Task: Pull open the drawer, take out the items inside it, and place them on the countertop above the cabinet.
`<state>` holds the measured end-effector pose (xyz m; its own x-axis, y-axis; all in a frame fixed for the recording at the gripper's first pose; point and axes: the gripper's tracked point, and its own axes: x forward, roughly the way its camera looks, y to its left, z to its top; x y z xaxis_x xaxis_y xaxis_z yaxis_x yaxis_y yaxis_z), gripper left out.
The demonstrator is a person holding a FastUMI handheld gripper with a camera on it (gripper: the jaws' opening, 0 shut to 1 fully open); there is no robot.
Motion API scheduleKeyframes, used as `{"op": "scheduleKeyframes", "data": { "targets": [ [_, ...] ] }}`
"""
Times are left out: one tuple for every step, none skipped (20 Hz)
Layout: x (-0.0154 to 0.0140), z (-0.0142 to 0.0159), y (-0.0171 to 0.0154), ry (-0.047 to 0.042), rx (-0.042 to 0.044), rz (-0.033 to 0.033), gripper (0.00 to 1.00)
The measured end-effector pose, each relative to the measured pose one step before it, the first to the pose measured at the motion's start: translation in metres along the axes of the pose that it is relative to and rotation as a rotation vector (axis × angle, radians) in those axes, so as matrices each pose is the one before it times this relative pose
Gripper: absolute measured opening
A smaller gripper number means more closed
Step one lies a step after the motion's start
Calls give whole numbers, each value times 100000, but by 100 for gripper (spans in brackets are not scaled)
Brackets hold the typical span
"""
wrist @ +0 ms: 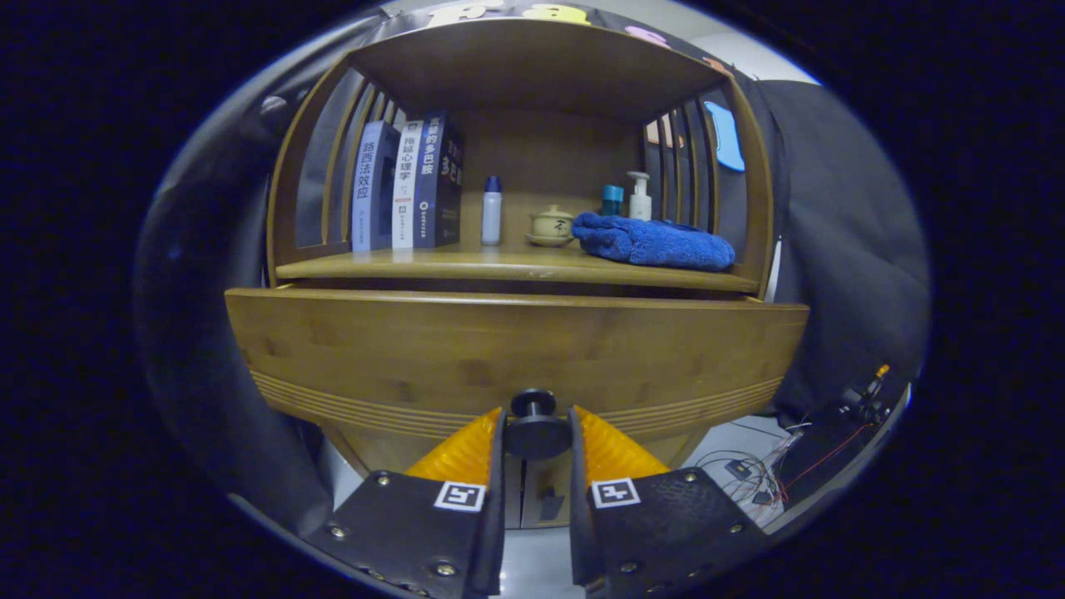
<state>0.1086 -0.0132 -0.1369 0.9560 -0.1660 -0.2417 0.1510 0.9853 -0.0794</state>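
Note:
A wooden cabinet stands before me with a wide drawer front [516,349] below its countertop shelf [516,266]. The drawer front stands out a little from the cabinet body. Its round dark knob [535,424] sits between my two fingers, and my gripper [537,437] is shut on it, one finger pressing each side. The inside of the drawer is hidden behind its front panel.
On the countertop stand three books [408,187] at the left, a small white bottle [492,212], a lidded cup [552,226], a folded blue towel [653,241], a teal jar [611,200] and a pump bottle [639,197]. Cables [749,470] lie on the floor to the right.

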Motion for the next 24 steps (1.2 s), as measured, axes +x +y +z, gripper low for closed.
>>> {"op": "scheduleKeyframes", "data": {
  "targets": [
    [-829, -164, -151, 596, 2221, 339, 33],
    [-936, -248, -61, -218, 2041, 441, 32],
    [-934, -203, -199, -98, 1202, 267, 32],
    [-796, -375, -160, -209, 248, 151, 32],
    [-785, -283, -38, 385, -418, -295, 32],
    [-736, -439, 37, 698, -1988, -418, 32],
    [-646, -528, -198, 1260, -1617, -663, 32],
    [-970, -421, -62, 315, -429, -24, 32],
    [-606, 247, -59, -1149, 1148, 126, 33],
    [-473, -595, -16, 818, -445, 480, 33],
    [-410, 47, 51, -573, -108, 147, 32],
    [-153, -352, -104, 915, -464, 316, 32],
    [-526, -180, 1, 15, -95, 225, 32],
    [-342, 236, -141, -916, 319, 263, 32],
    [-1197, 117, -140, -1206, 579, 679, 32],
    [-1928, -311, -2359, -1541, -1224, -8801, 32],
    [-219, 1854, -1809, -7226, 8426, -3370, 11],
    [-451, 1397, 107, -7869, 11036, 3373, 11],
    [48, 1010, -553, -4818, 1564, -1954, 17],
    [-289, 107, -1512, 1133, -3874, -3322, 17],
    [-627, 65, -321, 1439, -2941, 1833, 18],
    [32, -141, 393, 2326, -405, 1642, 18],
    [296, -29, 547, 2423, 642, 2098, 18],
    [65, -55, 1199, 2292, 398, 3449, 18]
  ]
}}
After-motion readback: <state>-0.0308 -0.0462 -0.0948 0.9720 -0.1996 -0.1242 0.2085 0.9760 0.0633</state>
